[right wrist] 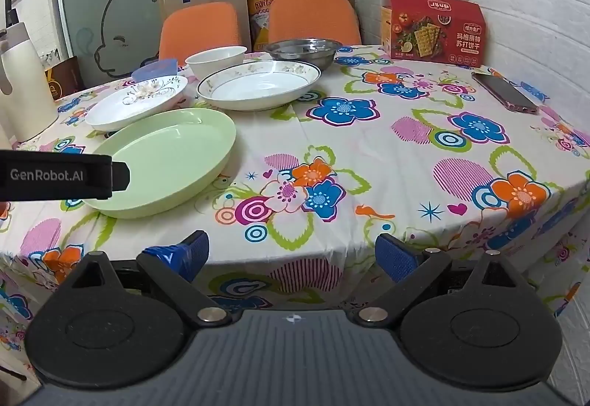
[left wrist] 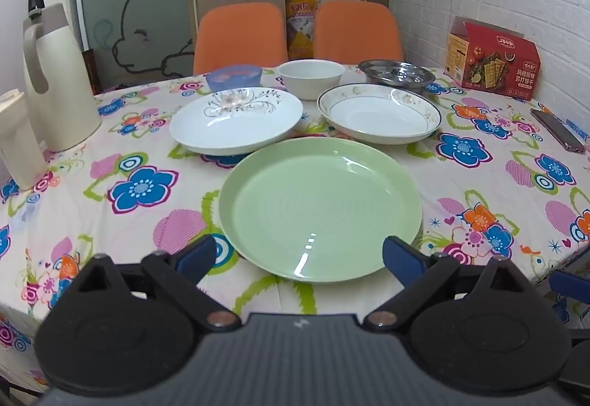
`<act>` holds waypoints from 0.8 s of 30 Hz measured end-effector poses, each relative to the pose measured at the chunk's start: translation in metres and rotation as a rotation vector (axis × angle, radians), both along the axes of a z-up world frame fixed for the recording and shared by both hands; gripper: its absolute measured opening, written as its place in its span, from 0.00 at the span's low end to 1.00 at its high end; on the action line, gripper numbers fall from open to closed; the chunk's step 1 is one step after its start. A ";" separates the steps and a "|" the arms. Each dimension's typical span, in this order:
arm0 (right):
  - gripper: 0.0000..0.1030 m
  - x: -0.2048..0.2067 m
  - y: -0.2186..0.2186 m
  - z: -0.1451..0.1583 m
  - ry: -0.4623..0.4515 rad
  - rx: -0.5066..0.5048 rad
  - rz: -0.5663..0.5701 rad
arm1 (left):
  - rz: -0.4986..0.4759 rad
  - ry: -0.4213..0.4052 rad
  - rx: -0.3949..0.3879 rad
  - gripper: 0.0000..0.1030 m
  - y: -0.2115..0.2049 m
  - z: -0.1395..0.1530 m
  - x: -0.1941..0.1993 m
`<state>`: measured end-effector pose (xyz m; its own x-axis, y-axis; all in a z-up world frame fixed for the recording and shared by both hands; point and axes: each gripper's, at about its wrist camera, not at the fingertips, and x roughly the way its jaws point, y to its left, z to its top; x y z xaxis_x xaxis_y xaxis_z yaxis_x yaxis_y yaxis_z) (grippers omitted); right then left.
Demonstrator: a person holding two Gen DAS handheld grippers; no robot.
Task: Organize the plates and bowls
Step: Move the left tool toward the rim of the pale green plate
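Note:
A green plate [left wrist: 320, 208] lies nearest on the flowered tablecloth. Behind it sit a white plate with a flower pattern [left wrist: 236, 120] on the left and a white blue-rimmed plate [left wrist: 379, 113] on the right. Farther back stand a blue bowl [left wrist: 234, 76], a white bowl [left wrist: 311, 77] and a steel bowl [left wrist: 396, 74]. My left gripper [left wrist: 298, 258] is open, and the green plate's near edge lies between its fingers. My right gripper [right wrist: 293, 256] is open and empty over the table's front edge, to the right of the green plate [right wrist: 173, 155].
A cream thermos jug [left wrist: 59, 81] and a white container [left wrist: 16, 136] stand at the left. A phone [right wrist: 505, 92] and a red cracker box [right wrist: 435, 28] lie at the right, near the brick wall. Two orange chairs [left wrist: 239, 33] stand behind the table.

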<state>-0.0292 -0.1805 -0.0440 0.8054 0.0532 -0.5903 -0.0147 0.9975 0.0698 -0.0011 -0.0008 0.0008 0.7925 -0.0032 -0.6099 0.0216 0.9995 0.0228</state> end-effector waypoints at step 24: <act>0.82 0.003 0.006 -0.001 0.009 -0.013 0.021 | -0.005 0.011 -0.006 0.93 0.002 -0.005 0.008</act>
